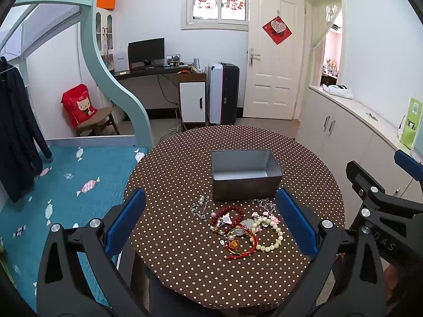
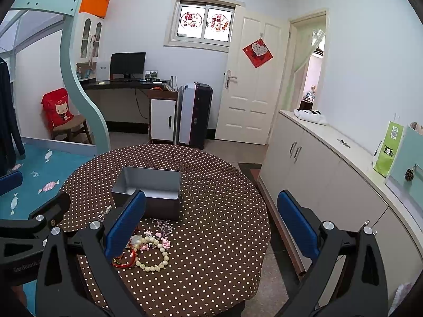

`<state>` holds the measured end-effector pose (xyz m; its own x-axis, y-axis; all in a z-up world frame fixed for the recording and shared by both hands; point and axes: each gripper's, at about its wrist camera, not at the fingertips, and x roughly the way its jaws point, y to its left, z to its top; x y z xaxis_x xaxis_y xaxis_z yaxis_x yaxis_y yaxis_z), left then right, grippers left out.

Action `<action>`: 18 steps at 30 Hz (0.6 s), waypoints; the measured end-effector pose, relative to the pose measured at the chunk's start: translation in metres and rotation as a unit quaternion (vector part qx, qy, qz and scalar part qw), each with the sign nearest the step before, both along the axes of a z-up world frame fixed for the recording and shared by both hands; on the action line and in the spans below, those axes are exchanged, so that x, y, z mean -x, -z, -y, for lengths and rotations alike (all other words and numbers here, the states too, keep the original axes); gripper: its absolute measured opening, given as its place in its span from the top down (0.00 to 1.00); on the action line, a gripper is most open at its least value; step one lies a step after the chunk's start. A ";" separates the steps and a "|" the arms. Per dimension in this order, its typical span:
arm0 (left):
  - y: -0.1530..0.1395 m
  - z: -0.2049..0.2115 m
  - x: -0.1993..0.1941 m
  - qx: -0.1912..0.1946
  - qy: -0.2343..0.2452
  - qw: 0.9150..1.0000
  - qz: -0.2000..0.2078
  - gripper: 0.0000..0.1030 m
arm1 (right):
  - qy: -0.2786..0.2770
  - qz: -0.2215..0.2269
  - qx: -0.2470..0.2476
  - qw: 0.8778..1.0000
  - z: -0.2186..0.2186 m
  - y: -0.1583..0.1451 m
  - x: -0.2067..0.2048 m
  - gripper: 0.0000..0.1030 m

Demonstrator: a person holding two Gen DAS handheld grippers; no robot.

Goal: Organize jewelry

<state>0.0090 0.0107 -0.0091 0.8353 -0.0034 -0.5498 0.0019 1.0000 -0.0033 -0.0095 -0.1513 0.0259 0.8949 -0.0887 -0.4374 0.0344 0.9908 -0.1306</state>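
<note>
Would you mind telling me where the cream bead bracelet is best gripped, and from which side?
Grip the cream bracelet on its near-right arc, coming from above with one finger inside the loop and one outside. It lies flat on the table, and that arc is clear, while its far-left side touches the pink charms and red cord.

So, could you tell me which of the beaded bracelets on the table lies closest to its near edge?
The cream bead bracelet, at the pile's right, lies lower toward the near edge than the dark red bead bracelet, which sits nearer the metal box.

Brown tablecloth (image 1: 185, 163) with white dots. By the grey tin (image 1: 246, 177): cream beads (image 1: 272, 237), dark red beads (image 1: 232, 211), maybe pink charms (image 1: 273, 220).
</note>
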 end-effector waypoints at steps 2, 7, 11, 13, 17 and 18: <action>0.000 -0.002 0.000 0.002 0.002 1.000 -0.001 0.05 | 0.000 0.001 0.001 1.000 0.000 0.000 0.000 0.07; 0.003 -0.004 0.000 0.005 0.002 1.000 -0.006 0.05 | 0.003 -0.006 -0.009 1.000 0.001 0.001 0.000 0.07; 0.003 -0.003 0.002 0.006 0.003 1.000 -0.005 0.05 | 0.003 -0.004 -0.007 1.000 0.002 0.000 0.004 0.07; 0.004 -0.003 0.003 0.005 0.003 1.000 -0.005 0.05 | 0.004 -0.003 -0.006 1.000 0.002 0.000 0.004 0.07; 0.002 0.000 0.004 0.004 0.003 1.000 -0.002 0.05 | 0.001 -0.002 -0.011 1.000 0.005 -0.001 0.005 0.07; 0.002 0.000 0.005 0.004 0.004 1.000 -0.002 0.05 | 0.001 -0.002 -0.011 1.000 0.005 -0.001 0.004 0.07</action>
<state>0.0044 0.0104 -0.0113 0.8328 -0.0137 -0.5534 0.0089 0.9999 -0.0112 -0.0139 -0.1567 0.0270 0.8932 -0.0810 -0.4424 0.0365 0.9934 -0.1083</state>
